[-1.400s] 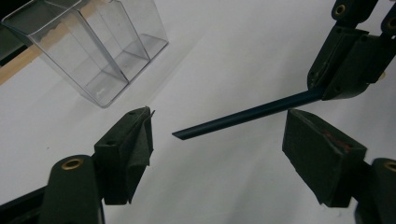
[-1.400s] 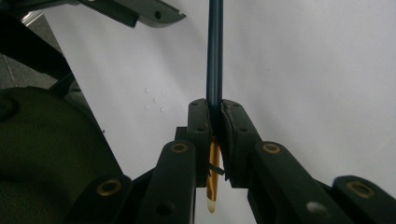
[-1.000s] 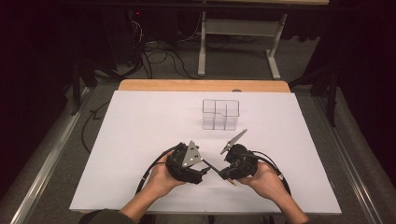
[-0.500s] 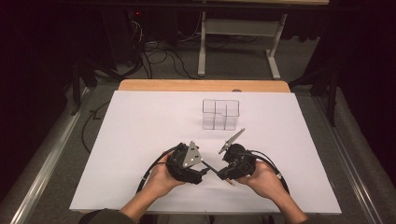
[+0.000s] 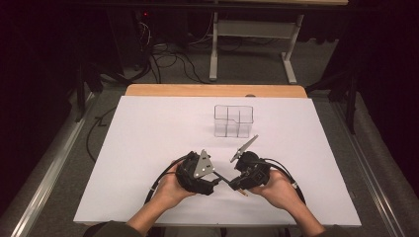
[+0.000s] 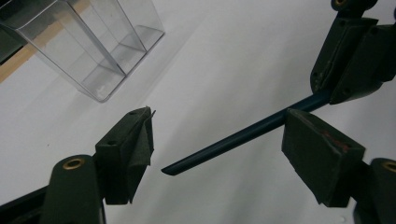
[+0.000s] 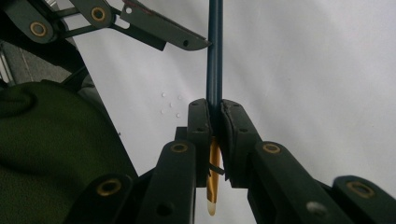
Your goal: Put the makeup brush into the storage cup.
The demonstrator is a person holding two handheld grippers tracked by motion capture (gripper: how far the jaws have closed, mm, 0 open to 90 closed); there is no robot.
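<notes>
The right tool (image 7: pixel 214 122) pinches a dark blue pen (image 7: pixel 215 56) with a gold end near the near edge of the white bench (image 5: pixel 148 138). The pen's tip reaches between the spread jaws of the left tool (image 6: pixel 217 144). A clear divided box (image 5: pixel 233 120) stands farther off.

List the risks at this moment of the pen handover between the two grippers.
1. The right gripper clamps the dark pen near its gold end, so the long free end might swing or slip.
2. The left gripper is open with the pen's tip between its jaws; closing off-centre might knock the pen askew.
3. The clear divided box stands close ahead; a sweeping pen could nudge it.
</notes>
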